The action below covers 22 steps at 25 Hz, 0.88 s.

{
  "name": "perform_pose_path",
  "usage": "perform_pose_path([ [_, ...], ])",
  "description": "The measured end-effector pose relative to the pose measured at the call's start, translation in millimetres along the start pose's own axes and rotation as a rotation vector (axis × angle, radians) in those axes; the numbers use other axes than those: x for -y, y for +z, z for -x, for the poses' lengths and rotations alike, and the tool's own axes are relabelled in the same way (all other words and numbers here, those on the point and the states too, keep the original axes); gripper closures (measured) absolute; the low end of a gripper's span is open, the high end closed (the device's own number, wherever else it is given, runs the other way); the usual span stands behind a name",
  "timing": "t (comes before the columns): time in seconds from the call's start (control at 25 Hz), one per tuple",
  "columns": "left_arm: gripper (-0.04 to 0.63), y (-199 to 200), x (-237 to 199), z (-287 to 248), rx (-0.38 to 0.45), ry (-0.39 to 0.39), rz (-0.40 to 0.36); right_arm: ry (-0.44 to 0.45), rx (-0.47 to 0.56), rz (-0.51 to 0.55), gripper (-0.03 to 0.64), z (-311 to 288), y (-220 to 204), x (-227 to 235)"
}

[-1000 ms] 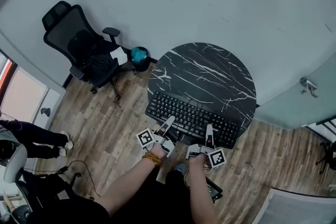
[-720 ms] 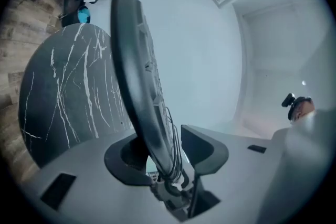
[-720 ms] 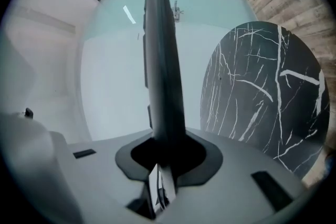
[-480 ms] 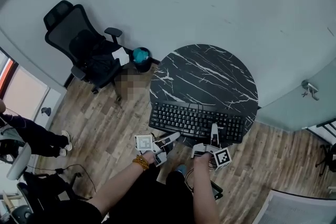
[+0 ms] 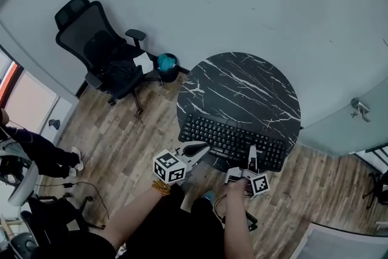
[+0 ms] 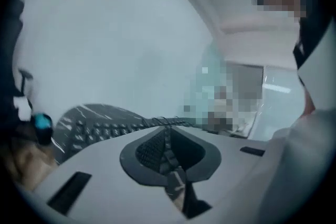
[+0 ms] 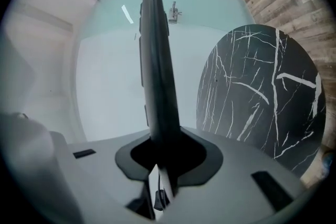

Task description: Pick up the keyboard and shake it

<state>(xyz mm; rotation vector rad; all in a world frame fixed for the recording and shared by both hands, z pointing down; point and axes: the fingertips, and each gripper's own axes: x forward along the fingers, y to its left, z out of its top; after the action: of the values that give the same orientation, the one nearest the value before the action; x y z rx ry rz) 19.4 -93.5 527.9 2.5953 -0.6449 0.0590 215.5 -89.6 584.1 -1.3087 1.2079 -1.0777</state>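
Gripped near edge of keyboard firmly in right gripper, over black marble table; had just closed left gripper beside it, seemingly on nothing.

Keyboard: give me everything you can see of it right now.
The keyboard is black and looks like plastic, with rows of dark keys. It is a slim slab, seen edge-on in the right gripper view. It is held roughly level, clear above the near edge of the round black marble-look table. The right gripper is clamped on its near long edge. The left gripper, whose jaws have just been closing, sits at its near left corner with nothing visible between them.
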Motion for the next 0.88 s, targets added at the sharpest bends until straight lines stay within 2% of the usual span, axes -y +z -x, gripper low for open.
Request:
perform_pose_path([
  [0.08, 0.561, 17, -15, -7, 0.021, 0.154, -0.166, 0.000, 0.008, -0.015, 0.533, 2, -1, 0],
  [0.12, 0.563, 22, -19, -11, 0.026, 0.201, -0.216, -0.002, 0.010, -0.016, 0.533, 3, -1, 1],
  [0.2, 0.563, 29, -24, -19, 0.029, 0.250, -0.262, -0.003, 0.014, -0.014, 0.532, 5, -2, 0],
  [0.4, 0.563, 33, -30, -29, 0.023, 0.315, -0.271, -0.001, 0.020, -0.026, 0.532, 9, -2, 1],
  [0.88, 0.563, 26, -30, -33, -0.019, 0.335, -0.302, 0.001, 0.015, -0.025, 0.532, 13, -11, 0],
])
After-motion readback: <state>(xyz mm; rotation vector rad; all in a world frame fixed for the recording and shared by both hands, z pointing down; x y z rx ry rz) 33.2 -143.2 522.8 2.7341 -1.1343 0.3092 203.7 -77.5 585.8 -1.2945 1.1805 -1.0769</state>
